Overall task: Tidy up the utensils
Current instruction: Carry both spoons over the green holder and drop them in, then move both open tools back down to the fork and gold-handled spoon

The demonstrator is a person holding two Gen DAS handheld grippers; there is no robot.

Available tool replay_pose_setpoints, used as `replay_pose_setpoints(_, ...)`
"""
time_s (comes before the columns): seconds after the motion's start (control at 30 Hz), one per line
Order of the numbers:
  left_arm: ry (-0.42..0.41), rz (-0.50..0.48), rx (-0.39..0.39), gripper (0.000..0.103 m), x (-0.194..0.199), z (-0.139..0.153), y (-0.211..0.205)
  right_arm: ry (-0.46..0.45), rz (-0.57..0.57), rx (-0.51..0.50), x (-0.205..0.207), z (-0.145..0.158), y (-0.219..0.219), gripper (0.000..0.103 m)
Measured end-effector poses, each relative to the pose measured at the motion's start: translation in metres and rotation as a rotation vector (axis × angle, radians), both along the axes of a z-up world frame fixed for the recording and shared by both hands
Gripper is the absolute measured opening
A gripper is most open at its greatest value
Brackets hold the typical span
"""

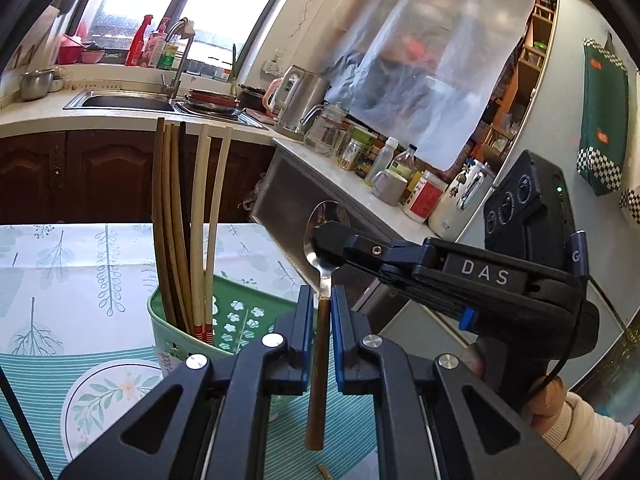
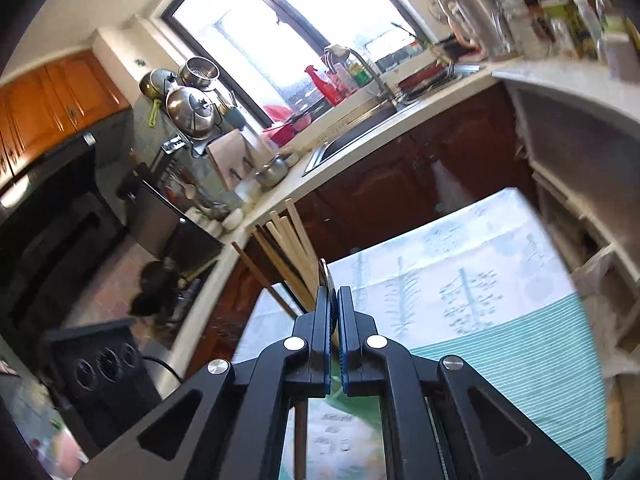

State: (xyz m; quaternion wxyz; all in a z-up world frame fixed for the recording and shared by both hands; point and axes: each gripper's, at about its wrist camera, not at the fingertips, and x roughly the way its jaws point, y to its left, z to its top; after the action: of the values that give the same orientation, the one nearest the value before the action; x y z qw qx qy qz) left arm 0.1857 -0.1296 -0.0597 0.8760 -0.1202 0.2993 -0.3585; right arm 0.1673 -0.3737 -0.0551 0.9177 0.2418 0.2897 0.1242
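A metal spoon [image 1: 325, 240] with a brown handle stands upright, bowl up. My right gripper [image 1: 320, 242] comes in from the right and is shut on its bowl and neck. In the right wrist view the right gripper [image 2: 334, 294] is closed on the spoon's edge [image 2: 325, 272]. My left gripper [image 1: 322, 300] has its jaws on either side of the brown handle with small gaps, not clamping it. A green utensil holder [image 1: 240, 320] with several chopsticks [image 1: 188, 220] stands just left of the spoon, on the table.
The table has a white and teal leaf-print cloth [image 1: 60, 280]. A counter [image 1: 352, 184] with jars, bottles and a kettle runs behind on the right. A sink [image 1: 120, 100] and dark wood cabinets lie beyond the table.
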Motion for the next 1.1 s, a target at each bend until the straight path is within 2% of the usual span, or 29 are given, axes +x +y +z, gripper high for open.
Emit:
replay_pose_setpoints(0.03,0.006,-0.001,0.02,0.009,0.001,0.001,-0.001,-0.004,-0.013,-0.025,-0.002,0.001,0.002,0.003)
replay_pose_setpoints(0.1,0.018,0.007,0.038,0.022,0.003,0.002,0.0,-0.03,-0.044,-0.082,-0.003,0.005,0.007,0.003)
replay_pose_setpoints(0.27,0.067,0.056,0.081,0.037,0.013,0.006,0.007,-0.119,-0.112,-0.253,-0.008,0.02,0.026,0.003)
replay_pose_setpoints(0.43,0.133,0.112,0.09,0.041,0.022,0.006,0.02,-0.253,-0.161,-0.438,-0.021,0.025,0.057,0.003)
replay_pose_setpoints(0.57,0.178,0.176,0.094,0.053,0.023,0.003,0.034,-0.379,-0.165,-0.611,-0.036,0.006,0.09,0.003)
replay_pose_setpoints(0.67,0.18,0.21,0.069,0.054,0.017,-0.002,0.049,-0.43,-0.162,-0.71,-0.043,-0.023,0.113,0.003)
replay_pose_setpoints(0.73,0.184,0.244,0.053,0.054,0.013,-0.006,0.061,-0.416,-0.15,-0.741,-0.045,-0.043,0.123,0.003)
replay_pose_setpoints(0.8,0.197,0.264,0.044,0.054,0.012,-0.01,0.068,-0.363,-0.15,-0.756,-0.042,-0.061,0.129,0.003)
replay_pose_setpoints(0.9,0.219,0.292,0.055,0.054,0.01,-0.019,0.081,-0.289,-0.132,-0.72,-0.043,-0.073,0.132,0.008)
replay_pose_setpoints(0.93,0.225,0.299,0.061,0.054,0.009,-0.022,0.084,-0.276,-0.132,-0.715,-0.048,-0.075,0.133,0.013)
replay_pose_setpoints(0.97,0.231,0.306,0.07,0.054,0.008,-0.025,0.087,-0.266,-0.136,-0.712,-0.05,-0.076,0.133,0.025)
replay_pose_setpoints(1.03,0.248,0.31,0.081,0.054,0.005,-0.03,0.091,-0.252,-0.153,-0.69,-0.059,-0.076,0.13,0.042)
replay_pose_setpoints(1.1,0.265,0.316,0.098,0.055,0.002,-0.035,0.093,-0.238,-0.148,-0.654,-0.07,-0.075,0.126,0.044)
